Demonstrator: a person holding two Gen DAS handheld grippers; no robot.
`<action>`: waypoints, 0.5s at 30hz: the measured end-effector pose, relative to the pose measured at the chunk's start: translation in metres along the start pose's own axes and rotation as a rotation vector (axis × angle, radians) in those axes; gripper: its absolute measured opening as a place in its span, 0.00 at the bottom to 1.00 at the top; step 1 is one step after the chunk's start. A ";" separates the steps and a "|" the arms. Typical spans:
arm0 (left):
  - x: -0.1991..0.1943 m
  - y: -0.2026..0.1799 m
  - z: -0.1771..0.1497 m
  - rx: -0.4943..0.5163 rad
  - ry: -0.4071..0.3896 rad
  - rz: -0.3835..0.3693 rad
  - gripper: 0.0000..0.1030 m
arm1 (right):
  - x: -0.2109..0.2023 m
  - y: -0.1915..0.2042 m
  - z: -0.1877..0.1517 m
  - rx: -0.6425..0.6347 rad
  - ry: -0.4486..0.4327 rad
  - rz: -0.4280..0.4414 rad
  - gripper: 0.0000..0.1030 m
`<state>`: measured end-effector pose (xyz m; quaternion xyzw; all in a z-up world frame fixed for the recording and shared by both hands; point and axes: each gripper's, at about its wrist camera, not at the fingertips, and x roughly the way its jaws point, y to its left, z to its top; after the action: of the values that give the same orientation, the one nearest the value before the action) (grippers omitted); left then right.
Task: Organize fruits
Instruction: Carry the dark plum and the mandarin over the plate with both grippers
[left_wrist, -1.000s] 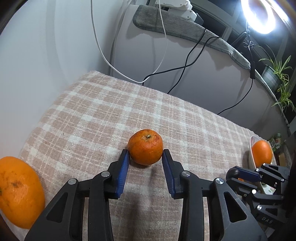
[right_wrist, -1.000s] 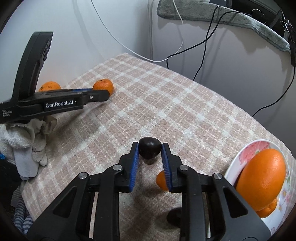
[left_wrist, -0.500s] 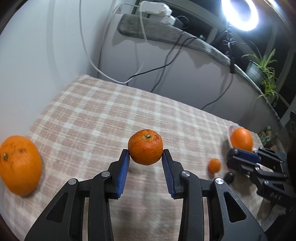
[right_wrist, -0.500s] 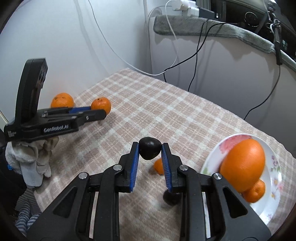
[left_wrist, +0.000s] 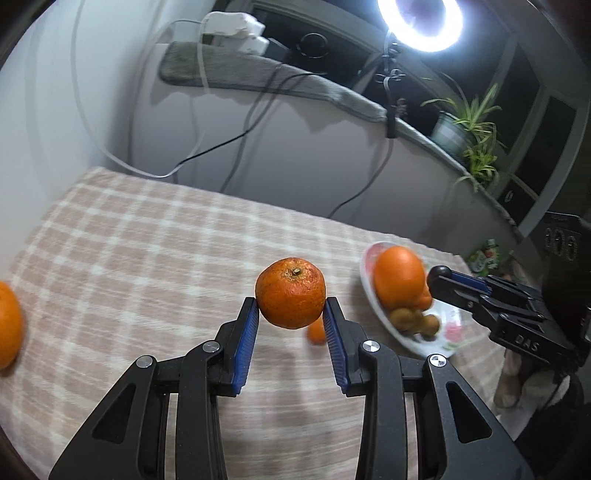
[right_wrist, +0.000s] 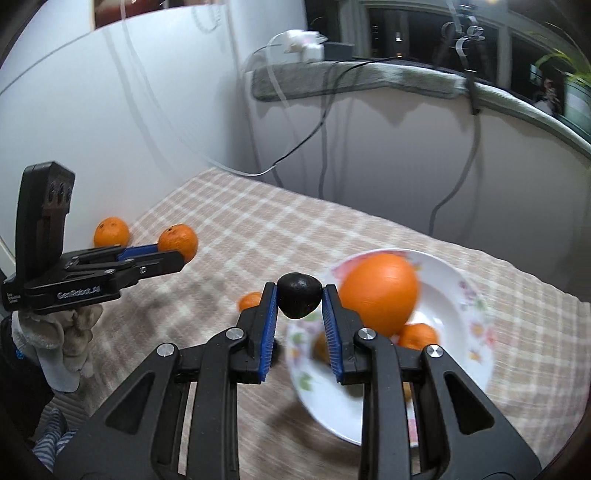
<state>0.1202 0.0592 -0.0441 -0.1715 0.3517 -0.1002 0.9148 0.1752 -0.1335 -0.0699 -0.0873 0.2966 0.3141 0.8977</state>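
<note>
left gripper (left_wrist: 291, 321): fingers closed onto the mandarin (left_wrist: 290, 292), blue pads on its L and R sides at about its widest part; stem end faces up/toward cam. Fruit is off the table (left_wrist: 147, 258), in the air.
right gripper (right_wrist: 298, 308): fingers pinched narrow on a small dark fruit (right_wrist: 298, 295), pads on its two flanks; held over the near-left rim of the plate (right_wrist: 461, 306).
plate contents: big orange (right_wrist: 378, 295) plus a few small orange fruits under/beside it; blurred, count unclear.
loose fruit: one small orange fruit (right_wrist: 250, 300) on the table just L of the plate; another orange (right_wrist: 111, 232) at far L edge of the cloth.
mandarin handling: prob. light, skin loose + soft, dents if squeezed hard. Round, so it can roll out of a shallow plate. Side-to-side grip at the equator looks right; keep squeeze gentle.
dark fruit handling: tiny, smooth, looks glossy, so likely slippery; only the pad tips hold it. Light, will roll when let go.
placement: plate already crowded by the big orange; set small things in the free white area, low, so they don't bounce off.
risk: both grippers head for the same plate, may bump.
</note>
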 end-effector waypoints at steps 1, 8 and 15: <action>0.001 -0.006 0.001 0.005 -0.001 -0.009 0.33 | -0.003 -0.006 0.000 0.009 -0.003 -0.008 0.25; 0.012 -0.036 -0.001 0.057 0.027 -0.044 0.33 | -0.017 -0.042 -0.005 0.074 -0.017 -0.056 0.25; 0.025 -0.063 -0.009 0.106 0.067 -0.072 0.33 | -0.019 -0.073 -0.012 0.122 -0.010 -0.093 0.25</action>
<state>0.1287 -0.0088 -0.0409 -0.1320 0.3701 -0.1572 0.9060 0.2025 -0.2053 -0.0708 -0.0444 0.3062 0.2540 0.9164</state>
